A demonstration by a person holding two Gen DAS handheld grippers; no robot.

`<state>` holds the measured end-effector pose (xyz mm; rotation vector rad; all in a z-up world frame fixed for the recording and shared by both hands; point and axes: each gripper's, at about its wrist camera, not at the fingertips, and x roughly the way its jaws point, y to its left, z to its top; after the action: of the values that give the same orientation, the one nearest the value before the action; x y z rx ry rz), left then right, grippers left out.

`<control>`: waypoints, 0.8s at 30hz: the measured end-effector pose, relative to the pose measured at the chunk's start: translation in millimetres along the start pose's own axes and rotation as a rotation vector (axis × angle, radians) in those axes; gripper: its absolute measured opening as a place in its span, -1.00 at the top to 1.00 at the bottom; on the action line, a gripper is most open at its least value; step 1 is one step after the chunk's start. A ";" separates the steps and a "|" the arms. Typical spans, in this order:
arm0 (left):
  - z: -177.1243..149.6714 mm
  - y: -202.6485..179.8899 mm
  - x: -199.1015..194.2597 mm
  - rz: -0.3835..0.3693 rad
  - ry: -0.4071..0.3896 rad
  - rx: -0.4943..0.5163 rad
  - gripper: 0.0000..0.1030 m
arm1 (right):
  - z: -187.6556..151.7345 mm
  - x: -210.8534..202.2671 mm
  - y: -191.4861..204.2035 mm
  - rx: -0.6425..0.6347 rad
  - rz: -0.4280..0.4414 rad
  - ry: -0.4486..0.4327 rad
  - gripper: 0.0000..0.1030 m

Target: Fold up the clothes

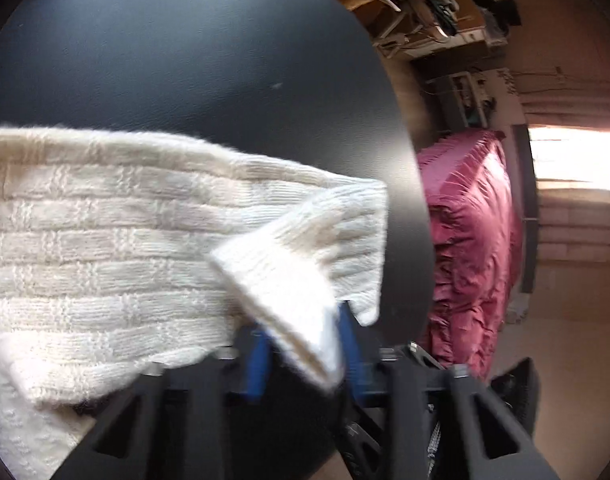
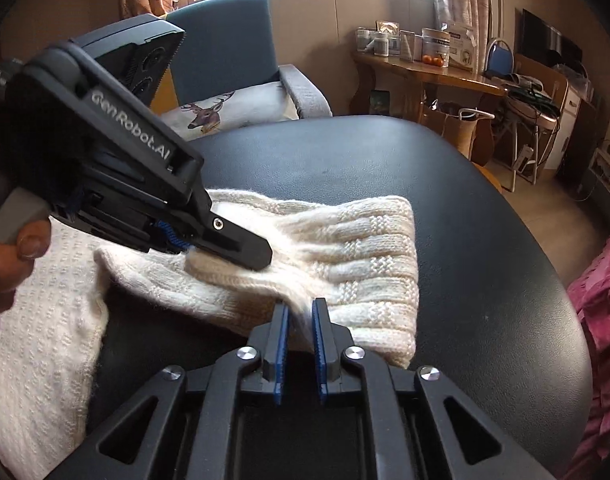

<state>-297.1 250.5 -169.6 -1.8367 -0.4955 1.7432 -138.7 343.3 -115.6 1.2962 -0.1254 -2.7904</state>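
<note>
A cream knit sweater (image 2: 37, 340) lies on the black table (image 2: 485, 240), and its ribbed sleeve (image 2: 365, 248) is folded across the tabletop. My left gripper (image 2: 241, 250) comes in from the upper left and is shut on a raised fold of the sleeve. In the left wrist view the sleeve's cuff (image 1: 289, 280) stands up between the blue pads of the left gripper (image 1: 301, 320). My right gripper (image 2: 301, 312) sits at the sleeve's near edge. Its blue pads stand a little apart with a ridge of knit filling the gap at their tips.
A person's hand (image 2: 9, 256) holds the left gripper's handle. A blue armchair with a deer cushion (image 2: 213, 114) stands behind the table. A wooden desk (image 2: 425, 76) with jars is at the back right. A magenta bedspread (image 1: 469, 248) lies right of the table edge.
</note>
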 end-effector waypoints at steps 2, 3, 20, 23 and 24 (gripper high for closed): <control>-2.7 -3.8 -5.1 0.022 -0.050 0.032 0.86 | 1.6 -7.7 -3.8 0.035 -0.012 -0.023 0.54; -5.3 -6.5 -9.7 0.030 -0.073 0.048 0.86 | 1.6 -12.0 -8.4 0.069 -0.005 -0.031 0.54; -9.6 -42.5 -285.1 0.056 -0.632 0.248 0.87 | -46.3 -17.6 -15.5 0.779 0.635 0.041 0.48; -16.5 -34.3 -309.6 0.095 -0.664 0.251 0.87 | -46.7 -1.2 -3.8 0.952 0.811 0.064 0.45; -19.6 -31.6 -316.7 0.096 -0.674 0.249 0.87 | -46.9 3.9 0.1 1.008 0.863 0.068 0.38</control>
<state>-302.6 78.5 99.0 -1.0895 -0.4149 2.3622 -105.3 340.6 -148.8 1.0056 -1.7494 -1.8770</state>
